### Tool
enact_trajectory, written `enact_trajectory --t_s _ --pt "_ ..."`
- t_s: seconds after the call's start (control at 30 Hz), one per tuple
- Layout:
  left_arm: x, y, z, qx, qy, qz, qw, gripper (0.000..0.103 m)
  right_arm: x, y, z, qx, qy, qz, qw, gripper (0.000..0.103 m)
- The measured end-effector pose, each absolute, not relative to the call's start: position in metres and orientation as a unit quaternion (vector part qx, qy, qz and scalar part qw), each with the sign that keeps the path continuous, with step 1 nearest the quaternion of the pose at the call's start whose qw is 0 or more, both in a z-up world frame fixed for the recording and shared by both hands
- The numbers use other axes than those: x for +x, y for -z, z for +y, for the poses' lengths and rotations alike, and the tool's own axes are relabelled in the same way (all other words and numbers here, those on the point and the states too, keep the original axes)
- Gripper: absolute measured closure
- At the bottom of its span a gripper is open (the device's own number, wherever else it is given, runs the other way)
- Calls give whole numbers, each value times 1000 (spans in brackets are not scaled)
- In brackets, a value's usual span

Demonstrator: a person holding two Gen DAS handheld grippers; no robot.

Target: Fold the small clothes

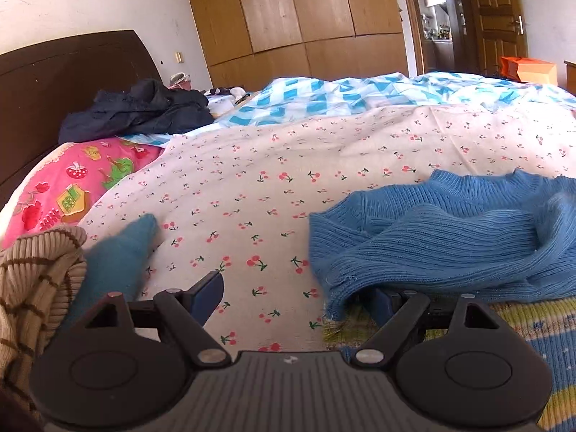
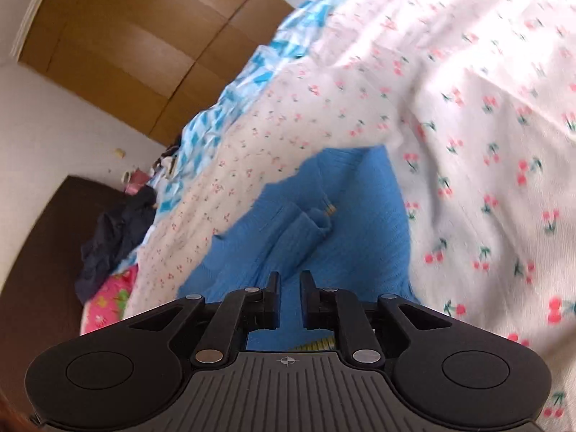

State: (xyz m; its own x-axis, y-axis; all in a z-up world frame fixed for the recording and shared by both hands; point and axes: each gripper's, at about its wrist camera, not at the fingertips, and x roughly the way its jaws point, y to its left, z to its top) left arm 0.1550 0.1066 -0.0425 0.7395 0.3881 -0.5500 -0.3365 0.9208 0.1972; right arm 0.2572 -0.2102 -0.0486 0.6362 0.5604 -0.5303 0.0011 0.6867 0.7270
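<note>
A small blue knit sweater [image 1: 450,241] lies rumpled on the cherry-print sheet [image 1: 288,180], at the right of the left wrist view. My left gripper [image 1: 295,298] is open low over the sheet; its right finger is hidden under the sweater's near edge. In the right wrist view the same blue sweater [image 2: 324,230] lies below, a sleeve folded over its middle. My right gripper [image 2: 289,288] hangs above it with its jaws close together but a narrow gap between them, holding nothing that I can see. The view is tilted and blurred.
A beige checked knit garment [image 1: 32,288] and a teal cloth [image 1: 118,255] lie at the near left. A striped yellow-blue knit [image 1: 522,334] lies under the sweater. Dark clothes [image 1: 144,111] and a blue checked quilt [image 1: 360,97] lie farther back. A pink pillow [image 1: 72,187] meets the headboard [image 1: 54,82].
</note>
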Motion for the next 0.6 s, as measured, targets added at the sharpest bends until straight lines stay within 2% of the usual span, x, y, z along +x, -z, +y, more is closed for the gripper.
enact_trajectory --t_s 0.13,0.27,0.43,0.6 --pt "156 43 108 39 -195 309 930 16 277 28 -191 331 -174 402 836 85" --pt "157 44 110 31 -191 313 930 16 314 15 -160 282 -162 433 840 65" --pt "156 43 116 13 -185 313 931 16 346 17 -130 226 -117 495 831 62" --pt "155 41 123 -11 -178 313 933 16 344 25 -133 231 -91 513 822 61"
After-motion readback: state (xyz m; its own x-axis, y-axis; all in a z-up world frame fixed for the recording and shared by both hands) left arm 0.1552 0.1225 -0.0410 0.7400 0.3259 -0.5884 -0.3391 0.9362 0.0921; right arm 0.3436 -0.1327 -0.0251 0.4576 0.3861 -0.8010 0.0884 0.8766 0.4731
